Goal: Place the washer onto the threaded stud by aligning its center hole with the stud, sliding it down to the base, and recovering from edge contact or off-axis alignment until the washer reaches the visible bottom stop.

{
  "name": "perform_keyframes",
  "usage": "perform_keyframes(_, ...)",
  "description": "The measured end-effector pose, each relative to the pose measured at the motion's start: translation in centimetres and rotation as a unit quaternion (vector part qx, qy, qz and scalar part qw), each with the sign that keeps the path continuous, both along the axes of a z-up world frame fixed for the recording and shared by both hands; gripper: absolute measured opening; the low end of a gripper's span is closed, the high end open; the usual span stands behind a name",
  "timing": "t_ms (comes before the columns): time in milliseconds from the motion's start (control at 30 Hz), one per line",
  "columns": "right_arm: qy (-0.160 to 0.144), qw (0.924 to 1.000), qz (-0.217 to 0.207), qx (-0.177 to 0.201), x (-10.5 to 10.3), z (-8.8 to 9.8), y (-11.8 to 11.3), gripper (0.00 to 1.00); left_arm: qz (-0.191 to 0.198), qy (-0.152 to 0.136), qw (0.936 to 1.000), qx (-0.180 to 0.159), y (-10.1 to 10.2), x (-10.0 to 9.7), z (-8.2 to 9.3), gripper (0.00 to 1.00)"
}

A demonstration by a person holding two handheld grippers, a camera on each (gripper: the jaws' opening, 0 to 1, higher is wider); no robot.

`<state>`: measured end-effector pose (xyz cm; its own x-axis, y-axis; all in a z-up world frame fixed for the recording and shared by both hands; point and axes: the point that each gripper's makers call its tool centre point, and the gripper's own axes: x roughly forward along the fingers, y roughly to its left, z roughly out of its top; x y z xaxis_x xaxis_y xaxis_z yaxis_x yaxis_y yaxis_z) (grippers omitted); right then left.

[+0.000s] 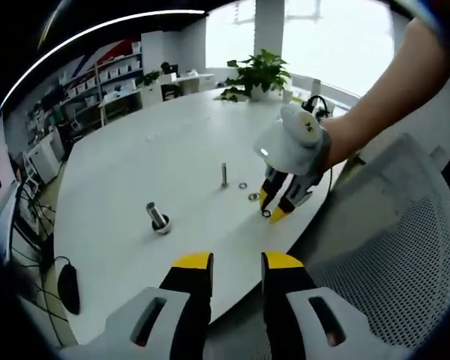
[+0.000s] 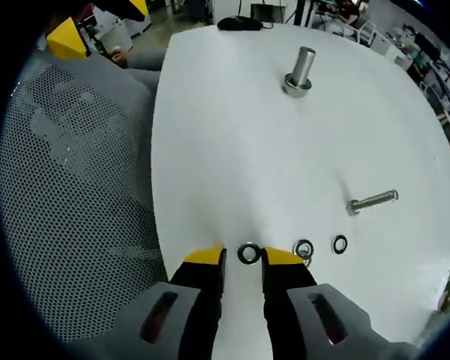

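In the left gripper view, a black mouse (image 1: 68, 288) lies at the left edge of the white table (image 1: 135, 165). A thick stud (image 1: 157, 217) stands in the near-left part of the table, with a washer at its base. A thin bolt (image 1: 224, 175) stands upright near the middle. Just right of it lie two washers, a far washer (image 1: 243, 184) and a middle washer (image 1: 253, 196), apart from each other. The right gripper (image 1: 273, 213), held by a person's hand (image 1: 345, 139), points its yellow tips down at the table edge with a washer (image 1: 266, 214) between them. A potted plant (image 1: 256, 73) stands at the far side, and a mesh chair (image 1: 390, 247) fills the right. At the bottom, the left gripper (image 1: 235, 262) hangs off the near table edge, its fingers slightly parted with nothing between them.

In the right gripper view, the chair (image 2: 75, 187) is on the left, and the table (image 2: 232, 135) takes up the centre and right. The right gripper (image 2: 242, 257) rests at the table edge, fingers narrowly open around the washer (image 2: 248, 253), which lies flat on the table; whether they touch it I cannot tell. Just right lie the middle washer (image 2: 304, 248) and the far washer (image 2: 340, 244). The stud (image 2: 300, 71) stands well away near the top, and the bolt (image 2: 373, 201) is at the right.
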<state>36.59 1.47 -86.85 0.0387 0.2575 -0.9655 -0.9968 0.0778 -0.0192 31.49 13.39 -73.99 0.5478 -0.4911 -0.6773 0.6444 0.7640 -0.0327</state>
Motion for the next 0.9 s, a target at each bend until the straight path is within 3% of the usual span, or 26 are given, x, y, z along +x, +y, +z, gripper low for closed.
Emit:
perform_keyframes(67,-0.001,0.9997,0.024,-0.008,-0.10,0.00,0.11,0.19,0.001,0.000,1.0000,0.001,0.02,0.00,-0.02,0.23)
perform_keyframes(267,0.002,0.9992,0.030,-0.026,-0.04,-0.08,0.14,0.19,0.005,0.001,1.0000,0.002,0.18,0.09,-0.07,0.23)
perform_keyframes(367,0.004,0.9980,0.052,-0.034,-0.01,-0.09,-0.03,0.18,0.005,0.002,1.0000,0.002,0.16,0.07,-0.12,0.23)
perform_keyframes(467,0.014,0.9981,0.053,-0.029,0.20,-0.01,-0.17,0.17,0.002,0.005,1.0000,0.000,0.00,-0.07,-0.19,0.23)
perform_keyframes(700,0.003,0.9967,0.077,-0.026,0.05,-0.04,-0.18,0.16,0.002,0.004,1.0000,-0.003,-0.01,0.01,-0.10,0.23)
perform_keyframes(900,0.005,0.9969,0.075,-0.023,0.28,-0.17,-0.17,0.16,0.002,0.006,1.0000,-0.001,0.02,0.01,-0.20,0.23)
